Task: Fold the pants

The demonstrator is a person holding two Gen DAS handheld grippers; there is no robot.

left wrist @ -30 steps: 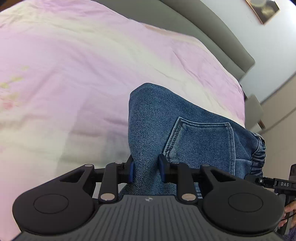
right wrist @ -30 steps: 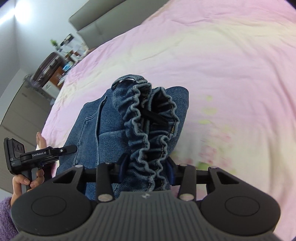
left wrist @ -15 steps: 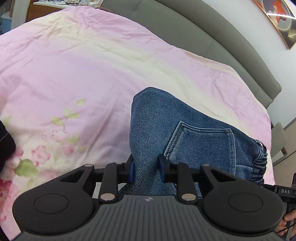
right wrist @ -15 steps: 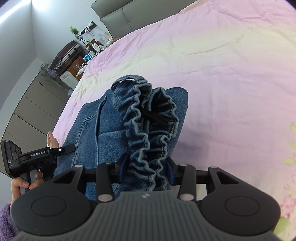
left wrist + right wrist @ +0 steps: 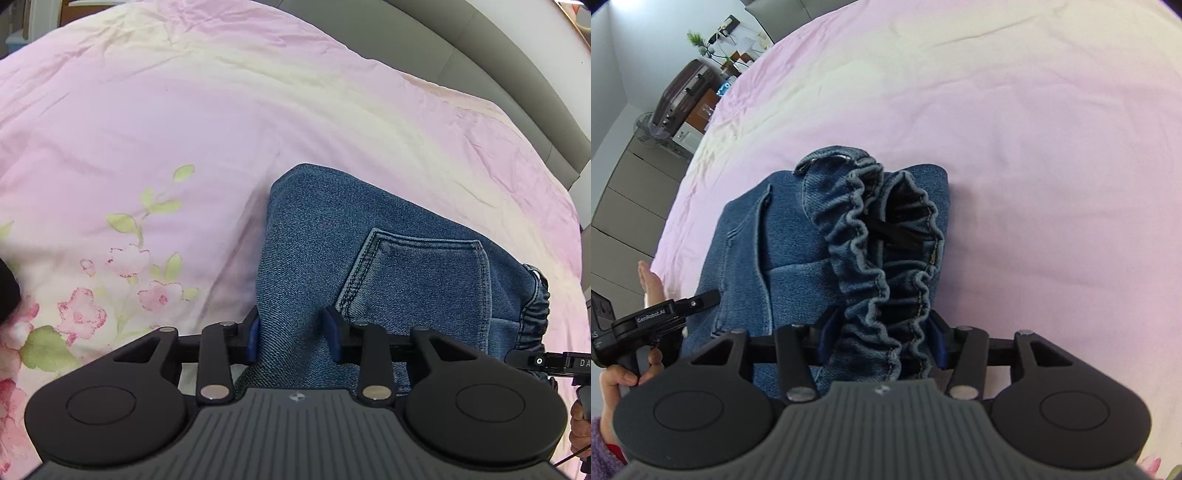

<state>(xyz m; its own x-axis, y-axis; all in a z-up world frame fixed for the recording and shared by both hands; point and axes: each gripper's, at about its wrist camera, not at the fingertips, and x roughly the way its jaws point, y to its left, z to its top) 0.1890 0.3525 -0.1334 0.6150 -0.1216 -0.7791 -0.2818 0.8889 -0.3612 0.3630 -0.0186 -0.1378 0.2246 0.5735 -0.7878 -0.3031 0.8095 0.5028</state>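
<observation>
Blue denim pants (image 5: 332, 236) hang bunched over a pink bed. A back pocket (image 5: 417, 273) faces the left wrist view. My left gripper (image 5: 293, 338) is shut on a fold of the denim near the pocket. In the right wrist view the gathered elastic waistband (image 5: 886, 258) runs up from my right gripper (image 5: 882, 341), which is shut on it. The left gripper's body (image 5: 646, 317) shows at that view's left edge. The right gripper's tip (image 5: 554, 363) shows at the left wrist view's right edge.
A pink and cream floral duvet (image 5: 184, 129) covers the bed. A grey padded headboard (image 5: 480, 55) runs behind it. A dark suitcase (image 5: 683, 92), a small plant and grey cabinets (image 5: 624, 192) stand beyond the bed's far edge. A dark object (image 5: 7, 291) sits at the left.
Both grippers keep their hold on the pants. The bed has shifted in both views, with the flower print now at the left, so the pants have been carried across and lower over the duvet.
</observation>
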